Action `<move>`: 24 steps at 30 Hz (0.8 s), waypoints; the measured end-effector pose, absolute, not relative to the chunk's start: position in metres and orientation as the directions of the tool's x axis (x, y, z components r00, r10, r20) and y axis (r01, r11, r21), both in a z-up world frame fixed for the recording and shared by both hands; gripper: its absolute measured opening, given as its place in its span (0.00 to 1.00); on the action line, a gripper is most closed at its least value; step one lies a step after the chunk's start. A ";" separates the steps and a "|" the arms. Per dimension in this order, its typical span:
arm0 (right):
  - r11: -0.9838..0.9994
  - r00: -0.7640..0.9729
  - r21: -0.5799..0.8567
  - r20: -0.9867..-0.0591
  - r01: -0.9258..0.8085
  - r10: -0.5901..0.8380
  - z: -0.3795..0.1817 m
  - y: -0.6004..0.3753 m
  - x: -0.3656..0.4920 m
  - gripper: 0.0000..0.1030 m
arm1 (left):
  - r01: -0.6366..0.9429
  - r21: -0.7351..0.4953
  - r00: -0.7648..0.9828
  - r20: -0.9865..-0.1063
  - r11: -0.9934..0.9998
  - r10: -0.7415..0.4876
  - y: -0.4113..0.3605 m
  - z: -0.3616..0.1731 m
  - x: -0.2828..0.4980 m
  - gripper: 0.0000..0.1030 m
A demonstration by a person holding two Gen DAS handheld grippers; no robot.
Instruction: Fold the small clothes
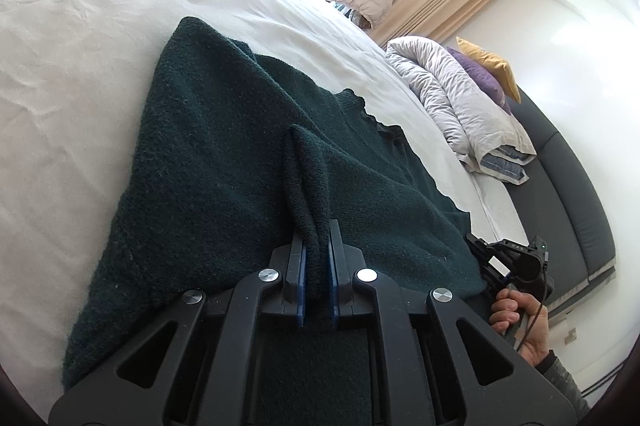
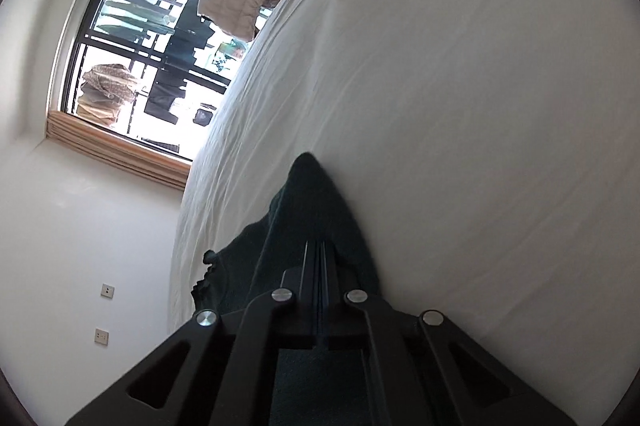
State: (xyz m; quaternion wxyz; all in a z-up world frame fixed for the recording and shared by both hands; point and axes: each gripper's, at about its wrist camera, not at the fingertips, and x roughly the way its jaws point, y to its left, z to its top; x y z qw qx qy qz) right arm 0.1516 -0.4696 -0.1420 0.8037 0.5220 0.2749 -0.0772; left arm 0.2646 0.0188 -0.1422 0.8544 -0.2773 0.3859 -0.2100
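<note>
While the dark green knitted sweater lies spread on the white bed sheet near the bed's edge, the left tool pinches a raised fold of it. The right tool, pressed together, appears to grip knit at the bed's edge. The sweater's length runs away from both tools, so the fold likely goes forward.
</note>
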 end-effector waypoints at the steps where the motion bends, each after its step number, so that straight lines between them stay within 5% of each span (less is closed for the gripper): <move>1: 0.446 0.835 0.790 -0.529 0.420 0.151 -0.138 -0.469 0.147 0.00 | 0.145 -0.637 0.614 -0.542 0.757 -0.574 0.019 -0.142 0.265 0.10; 2: 0.480 0.830 0.767 -0.542 0.427 0.128 -0.129 -0.463 0.143 0.06 | 0.145 -0.639 0.614 -0.541 0.756 -0.575 0.019 -0.142 0.265 0.10; 5: 0.560 0.858 0.757 -0.492 0.337 0.148 -0.101 -0.422 0.141 0.48 | 0.146 -0.644 0.615 -0.536 0.751 -0.579 0.020 -0.143 0.265 0.10; 6: 0.579 0.861 0.765 -0.468 0.281 0.201 -0.095 -0.404 0.147 0.52 | 0.146 -0.643 0.615 -0.536 0.751 -0.579 0.020 -0.143 0.265 0.10; 12: 0.670 0.754 0.730 -0.513 0.132 0.410 -0.093 -0.305 0.200 0.52 | 0.142 -0.652 0.610 -0.535 0.745 -0.585 0.022 -0.141 0.267 0.10; 15: 0.744 0.706 0.655 -0.589 0.132 0.394 -0.110 -0.285 0.209 0.49 | 0.132 -0.663 0.598 -0.540 0.737 -0.592 0.025 -0.138 0.268 0.10; 21: 0.777 0.731 0.621 -0.577 0.105 0.363 -0.114 -0.285 0.204 0.46 | 0.055 -0.554 0.677 -0.590 0.831 -0.439 0.038 -0.103 0.252 0.11; 24: 0.783 0.738 0.612 -0.576 0.105 0.352 -0.104 -0.278 0.203 0.55 | 0.114 -0.518 0.721 -0.543 0.848 -0.429 0.030 -0.074 0.247 0.11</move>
